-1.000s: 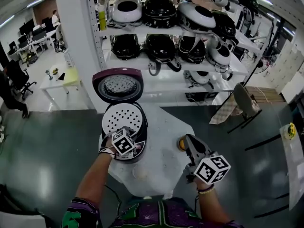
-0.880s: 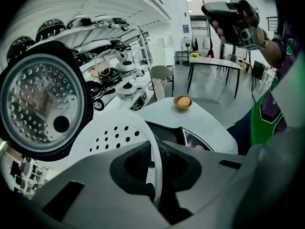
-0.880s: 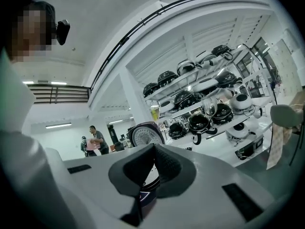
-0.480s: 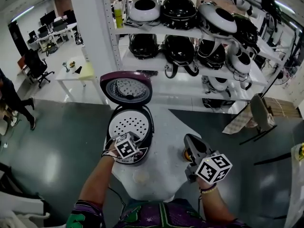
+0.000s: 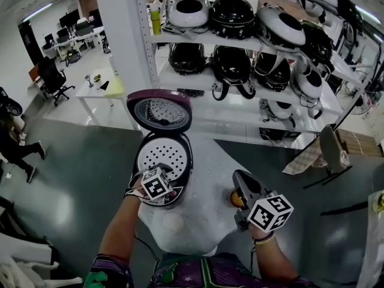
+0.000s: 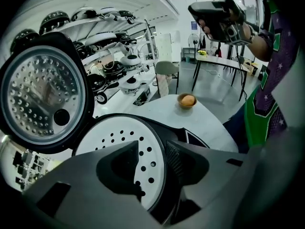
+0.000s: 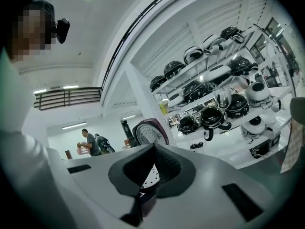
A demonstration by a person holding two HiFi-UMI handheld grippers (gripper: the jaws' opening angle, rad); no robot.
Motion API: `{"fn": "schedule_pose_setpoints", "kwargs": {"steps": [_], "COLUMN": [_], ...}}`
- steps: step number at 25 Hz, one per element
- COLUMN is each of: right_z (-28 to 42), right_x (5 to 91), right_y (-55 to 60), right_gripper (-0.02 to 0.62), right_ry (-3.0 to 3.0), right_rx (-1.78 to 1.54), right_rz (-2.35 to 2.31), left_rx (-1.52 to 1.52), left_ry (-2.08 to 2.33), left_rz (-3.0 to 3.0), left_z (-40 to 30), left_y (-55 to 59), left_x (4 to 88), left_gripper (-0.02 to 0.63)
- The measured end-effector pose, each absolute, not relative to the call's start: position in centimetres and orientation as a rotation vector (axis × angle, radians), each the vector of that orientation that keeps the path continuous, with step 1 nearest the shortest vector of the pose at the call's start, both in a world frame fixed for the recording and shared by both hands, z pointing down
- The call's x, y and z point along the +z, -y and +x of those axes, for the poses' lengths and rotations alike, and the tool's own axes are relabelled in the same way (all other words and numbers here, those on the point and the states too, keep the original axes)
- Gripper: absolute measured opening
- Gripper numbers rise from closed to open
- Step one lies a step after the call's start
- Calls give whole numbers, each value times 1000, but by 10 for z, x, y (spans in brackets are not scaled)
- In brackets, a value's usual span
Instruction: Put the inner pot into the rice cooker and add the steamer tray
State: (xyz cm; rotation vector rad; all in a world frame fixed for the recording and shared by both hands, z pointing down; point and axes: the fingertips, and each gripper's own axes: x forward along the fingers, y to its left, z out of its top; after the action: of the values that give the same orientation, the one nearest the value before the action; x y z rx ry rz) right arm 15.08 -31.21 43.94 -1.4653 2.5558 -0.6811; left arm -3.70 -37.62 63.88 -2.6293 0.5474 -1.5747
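Note:
The rice cooker (image 5: 174, 197) stands on the white table with its lid (image 5: 159, 110) up. The white perforated steamer tray (image 5: 161, 153) lies in its mouth and hides whatever sits beneath. My left gripper (image 5: 164, 169) points steeply down at the cooker's near rim. Its jaws are opening, with the tray's edge (image 6: 159, 175) in the gap between them and no pad pressing on it. My right gripper (image 5: 239, 176) hovers over the table's right side, shut and empty. In the right gripper view its jaws (image 7: 153, 149) meet, with the lid (image 7: 150, 133) beyond them.
A small bowl with an orange thing (image 5: 234, 198) sits on the table (image 5: 204, 221) under the right gripper. A pale round disc (image 5: 173, 222) lies near the front edge. Shelves of rice cookers (image 5: 240, 29) stand behind. A chair (image 5: 330, 152) is at the right.
The head view has swung slightly. Both grippers keep about their places, the left one at the cooker's near rim and the right one over the bowl.

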Motion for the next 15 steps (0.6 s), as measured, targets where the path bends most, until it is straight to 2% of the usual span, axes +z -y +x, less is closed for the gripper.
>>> {"fn": "schedule_pose_setpoints", "kwargs": {"steps": [7, 15], "right_z": [138, 118], "right_x": [433, 419], "right_y": [299, 279], "right_gripper": [6, 5], "right_ry": [-2545, -2550], "right_rx": [-639, -546], "right_rz": [-1510, -1615], "left_rx": [-1396, -976], "left_ry": [-677, -876], "left_rz": [-2707, -3003], "left_z": [-53, -60], "left_y": [368, 340], "left_x": [614, 565], "left_gripper": [183, 183]}}
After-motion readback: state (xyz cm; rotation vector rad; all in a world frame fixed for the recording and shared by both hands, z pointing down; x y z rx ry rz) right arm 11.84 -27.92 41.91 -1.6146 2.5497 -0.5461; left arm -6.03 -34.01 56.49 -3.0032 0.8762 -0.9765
